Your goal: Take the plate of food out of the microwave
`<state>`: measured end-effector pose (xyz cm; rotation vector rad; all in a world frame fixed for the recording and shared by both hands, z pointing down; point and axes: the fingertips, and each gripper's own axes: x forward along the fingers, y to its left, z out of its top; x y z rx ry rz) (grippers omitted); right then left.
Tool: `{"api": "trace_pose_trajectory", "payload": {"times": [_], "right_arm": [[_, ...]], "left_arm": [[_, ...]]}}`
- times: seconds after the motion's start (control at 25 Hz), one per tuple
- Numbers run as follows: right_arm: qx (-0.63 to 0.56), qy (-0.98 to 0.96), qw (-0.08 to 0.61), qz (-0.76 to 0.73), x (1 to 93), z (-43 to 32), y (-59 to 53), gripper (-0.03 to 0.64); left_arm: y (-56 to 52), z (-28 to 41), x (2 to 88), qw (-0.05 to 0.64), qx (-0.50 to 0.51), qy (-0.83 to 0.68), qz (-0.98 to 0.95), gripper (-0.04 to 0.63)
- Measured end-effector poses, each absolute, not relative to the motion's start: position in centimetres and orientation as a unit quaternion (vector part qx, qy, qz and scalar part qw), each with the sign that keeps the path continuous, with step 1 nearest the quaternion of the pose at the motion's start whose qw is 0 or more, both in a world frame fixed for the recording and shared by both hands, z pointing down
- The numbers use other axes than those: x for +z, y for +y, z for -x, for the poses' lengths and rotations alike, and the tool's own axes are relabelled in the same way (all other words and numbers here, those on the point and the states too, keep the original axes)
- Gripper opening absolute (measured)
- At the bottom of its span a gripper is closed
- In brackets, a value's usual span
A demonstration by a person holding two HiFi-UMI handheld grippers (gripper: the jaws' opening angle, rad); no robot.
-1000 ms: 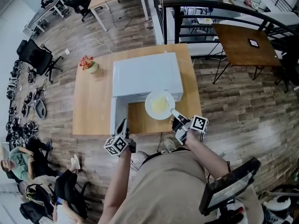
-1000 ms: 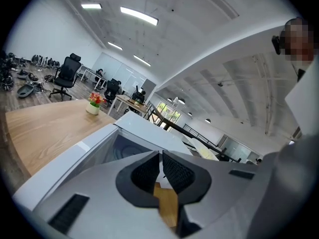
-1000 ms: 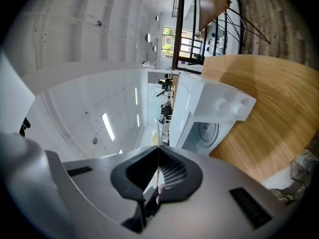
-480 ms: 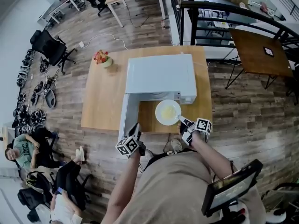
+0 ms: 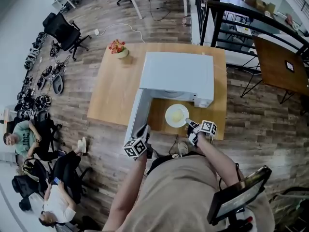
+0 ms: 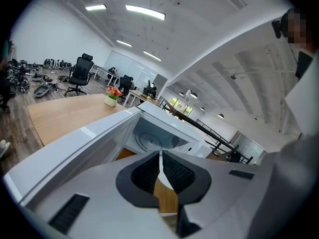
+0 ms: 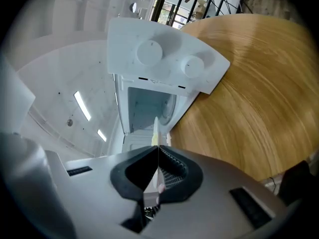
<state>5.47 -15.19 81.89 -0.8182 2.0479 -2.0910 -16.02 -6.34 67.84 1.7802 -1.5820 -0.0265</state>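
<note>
Plate of food point(image 5: 169, 118): it lies in the head view just ahead of the right gripper point(image 5: 190, 124), out of the microwave point(image 5: 178, 74) and over the wooden table point(image 5: 113, 91), in front of the open cavity. The yellow food point(image 5: 178, 114) shows only from above. Whether the plate rests on the table or hangs just above it cannot be told from that height.

In the right gripper view the right gripper point(image 7: 157, 151) has its jaws closed on the plate's near rim. The plate point(image 7: 155, 128) is seen edge-on there, as a thin pale strip running forward from between the pads, so its face and the food are hidden. Beyond the jaws the microwave's cavity point(image 7: 147, 108) and its panel with two knobs point(image 7: 164, 59) appear tilted on their side.

The left gripper point(image 5: 144, 131) is beside the outer edge of the open door point(image 5: 136, 115); from above its tips are too small to read. In the left gripper view the left gripper point(image 6: 160, 159) has its jaws pressed together with nothing between them. The door point(image 6: 75, 148) runs along the left of the jaws and is cut off by the gripper body. Ahead of them the microwave's inside point(image 6: 149, 138) is partly covered by the jaws. Far off to their left stands a flower pot point(image 6: 112, 95).
</note>
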Motion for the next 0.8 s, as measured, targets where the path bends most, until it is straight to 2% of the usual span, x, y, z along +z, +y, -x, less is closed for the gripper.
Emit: {"api": "trace_pose_trajectory", "payload": {"times": [0.44,0.64,0.8], "right_arm": [[-0.695,0.663,-0.011,0.279,88.4,-4.5,-14.5,0.012],[-0.698,0.654,-0.031,0.29,90.5,-4.3,-14.5,0.012],[-0.692,0.652,-0.047,0.304,91.9,-4.1,-14.7,0.012]], "left_arm": [[-3.7,17.8,67.0,0.361,-0.019,-0.649,-0.67,0.002],[-3.0,18.2,65.5,0.379,-0.079,-0.653,-0.651,0.002],[-2.6,18.0,64.7,0.381,-0.086,-0.651,-0.65,0.002]]}}
